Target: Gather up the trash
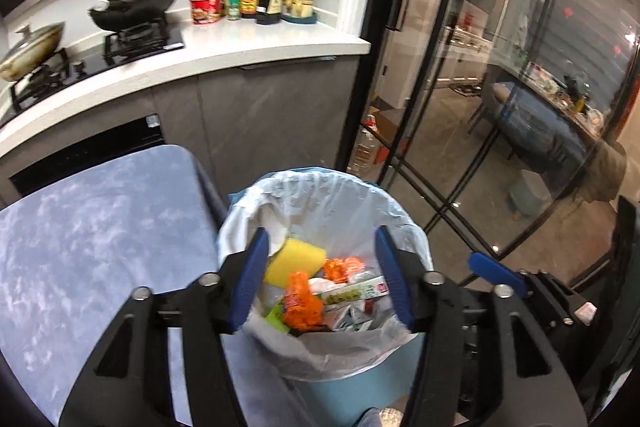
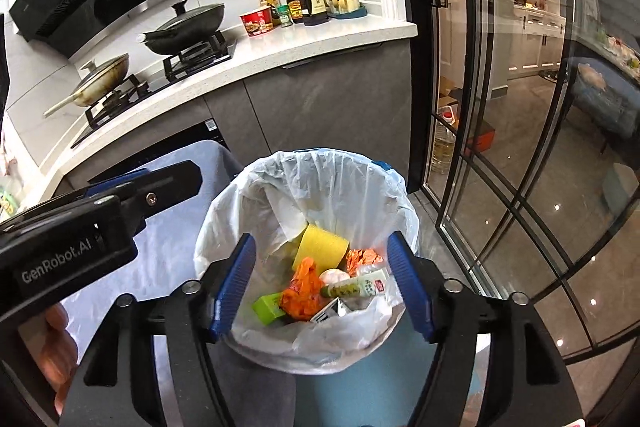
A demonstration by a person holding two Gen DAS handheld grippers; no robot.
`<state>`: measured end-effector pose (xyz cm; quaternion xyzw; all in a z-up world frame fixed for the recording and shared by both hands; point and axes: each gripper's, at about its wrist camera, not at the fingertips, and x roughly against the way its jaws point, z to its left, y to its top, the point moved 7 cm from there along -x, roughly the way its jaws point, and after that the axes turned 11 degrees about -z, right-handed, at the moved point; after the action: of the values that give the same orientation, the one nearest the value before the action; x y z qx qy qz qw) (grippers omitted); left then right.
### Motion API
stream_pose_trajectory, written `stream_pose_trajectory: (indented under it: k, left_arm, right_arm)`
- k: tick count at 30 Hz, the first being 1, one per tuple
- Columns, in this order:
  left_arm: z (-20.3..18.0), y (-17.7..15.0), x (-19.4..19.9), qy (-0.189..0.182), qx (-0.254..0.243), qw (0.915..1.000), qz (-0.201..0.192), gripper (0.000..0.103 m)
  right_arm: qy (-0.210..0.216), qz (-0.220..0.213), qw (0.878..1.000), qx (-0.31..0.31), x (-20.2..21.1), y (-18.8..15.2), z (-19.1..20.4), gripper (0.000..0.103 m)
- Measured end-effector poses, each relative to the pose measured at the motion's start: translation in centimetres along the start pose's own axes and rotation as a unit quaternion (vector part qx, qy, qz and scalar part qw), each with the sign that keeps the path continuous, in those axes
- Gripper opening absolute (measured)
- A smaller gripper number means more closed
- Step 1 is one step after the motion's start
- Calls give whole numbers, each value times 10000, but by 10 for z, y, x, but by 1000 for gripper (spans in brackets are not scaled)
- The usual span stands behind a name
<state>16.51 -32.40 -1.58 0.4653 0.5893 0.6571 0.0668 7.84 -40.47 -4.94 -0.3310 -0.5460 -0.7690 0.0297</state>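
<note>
Both my tools hang over the trash bin [image 1: 360, 383], jaws apart and nothing between them: left tool [image 1: 320, 283] and right tool [image 2: 326, 287] each frame the bin's mouth. Trash sits in the white bag liner [image 2: 332, 187] straight ahead and below: yellow sponge [image 2: 322, 247], crumpled orange wrapper [image 2: 302, 291], green-white box [image 2: 358, 287], small green piece [image 2: 268, 307]. Blue-covered table [image 1: 92, 227] left of the bin.

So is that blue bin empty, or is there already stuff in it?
Not empty. The bin has a white liner, and a yellow sponge, orange wrappers and small cartons lie at the bottom.
</note>
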Motion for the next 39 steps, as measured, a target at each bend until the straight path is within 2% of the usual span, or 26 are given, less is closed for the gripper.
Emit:
stream_pose_trajectory:
  k: [2,7,9,11,14,25,27,39]
  left_arm:
    - [6,-1,13,188,2,9998,-92,70]
    - [16,-9,39,385,58,9992,-89,71]
    - [21,-16,50,601,62,9982,-52,77]
    - [25,-22,61,757,62,9971,-88,85]
    - [33,-32,77,926,91,9956,-127,89]
    - [45,-68,116,1190,85,9929,-3,92]
    - [47,-72,119,1222,128,9924,9,93]
    - [64,-103,135,1554,326,9870,256,96]
  right_arm:
    - [-2,-7,10000,15,10,0,4,72]
    - [59,42,9999,-107,31,-5,12,78]
    - [55,53,9999,-141,40,-8,15,83]
    - [76,62,9999,-134,48,-12,19,84]
    - [58,116,9999,-23,58,-20,26,84]
    - [-23,236,9994,256,85,-51,41,88]
    - [-40,281,9993,248,87,-55,41,96]
    - [-194,392,9980,453,94,-76,38,96]
